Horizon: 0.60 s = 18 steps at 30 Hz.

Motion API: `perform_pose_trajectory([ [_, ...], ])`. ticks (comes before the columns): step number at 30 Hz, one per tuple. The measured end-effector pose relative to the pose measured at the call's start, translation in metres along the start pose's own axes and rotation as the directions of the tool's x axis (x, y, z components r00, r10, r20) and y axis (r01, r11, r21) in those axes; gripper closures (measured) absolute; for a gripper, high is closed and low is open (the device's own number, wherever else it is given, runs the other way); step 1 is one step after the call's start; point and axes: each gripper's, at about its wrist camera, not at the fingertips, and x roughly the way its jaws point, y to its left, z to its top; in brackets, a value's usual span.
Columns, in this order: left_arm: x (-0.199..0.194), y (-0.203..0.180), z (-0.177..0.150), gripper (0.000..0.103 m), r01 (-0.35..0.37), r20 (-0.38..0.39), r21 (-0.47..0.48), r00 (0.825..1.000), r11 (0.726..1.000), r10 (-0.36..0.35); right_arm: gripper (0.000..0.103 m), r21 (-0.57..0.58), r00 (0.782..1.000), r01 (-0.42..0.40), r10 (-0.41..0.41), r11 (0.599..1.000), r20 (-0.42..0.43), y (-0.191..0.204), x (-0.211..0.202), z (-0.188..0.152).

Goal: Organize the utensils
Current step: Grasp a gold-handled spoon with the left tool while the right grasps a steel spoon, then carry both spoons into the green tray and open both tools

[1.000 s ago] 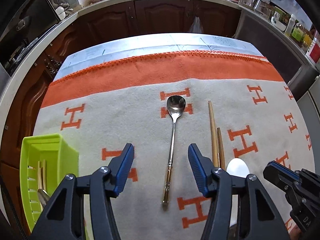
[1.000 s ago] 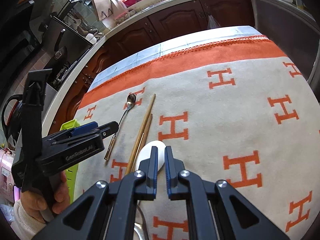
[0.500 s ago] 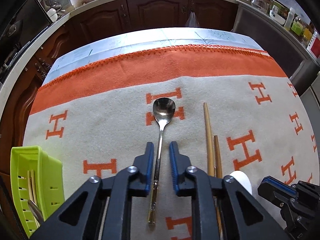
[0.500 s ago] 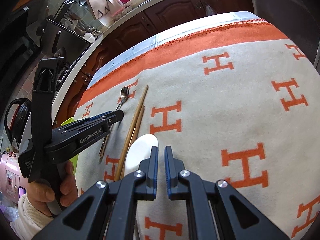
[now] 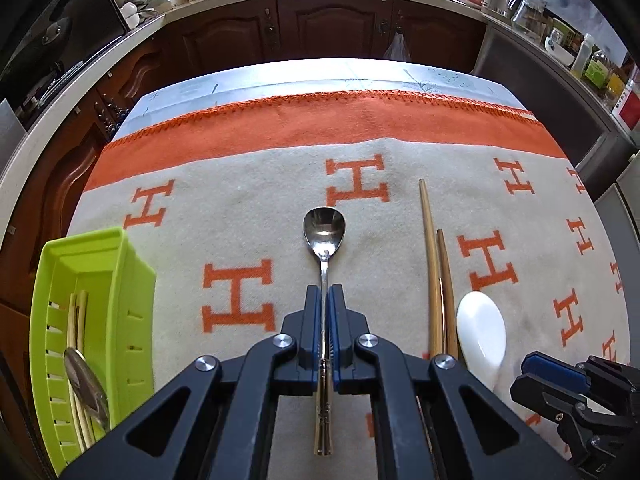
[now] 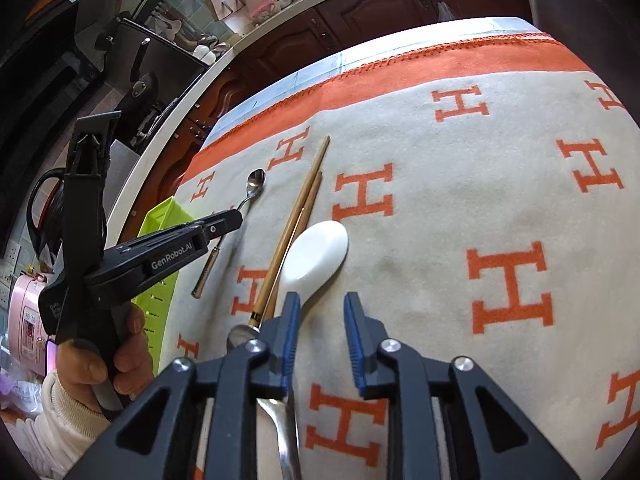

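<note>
My left gripper (image 5: 324,300) is shut on the handle of a steel spoon (image 5: 323,232), bowl pointing away; the spoon (image 6: 255,182) also shows in the right wrist view. Two wooden chopsticks (image 5: 434,272) lie to its right, then a white ceramic spoon (image 5: 481,330). My right gripper (image 6: 320,304) is open, just above the white spoon's handle (image 6: 316,250), with the chopsticks (image 6: 294,220) to its left. A second steel spoon (image 6: 276,412) lies partly under the right gripper. A green basket (image 5: 84,320) at the left holds chopsticks and a spoon.
The table wears a beige and orange H-patterned cloth (image 5: 400,132). Dark kitchen cabinets (image 5: 320,28) and a cluttered counter run beyond the far edge. A pink appliance (image 6: 28,320) stands at the left.
My left gripper closed on the steel spoon's handle and lifted it slightly. My right gripper went from shut to open near the white spoon.
</note>
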Motion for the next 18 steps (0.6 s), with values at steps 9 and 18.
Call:
perform_pose_trajectory([
  [9, -0.054, 0.019, -0.032, 0.101, 0.056, 0.042, -0.013, 0.998, 0.998, -0.055, 0.072, -0.206, 0.999, 0.045, -0.050, 0.978, -0.018, 0.029, 0.001, -0.026],
  [18, -0.093, 0.033, -0.052, 0.101, 0.068, 0.090, -0.031, 0.994, 0.997, -0.065, 0.089, -0.389, 0.993, 0.119, -0.118, 0.914, 0.027, 0.057, 0.009, -0.051],
])
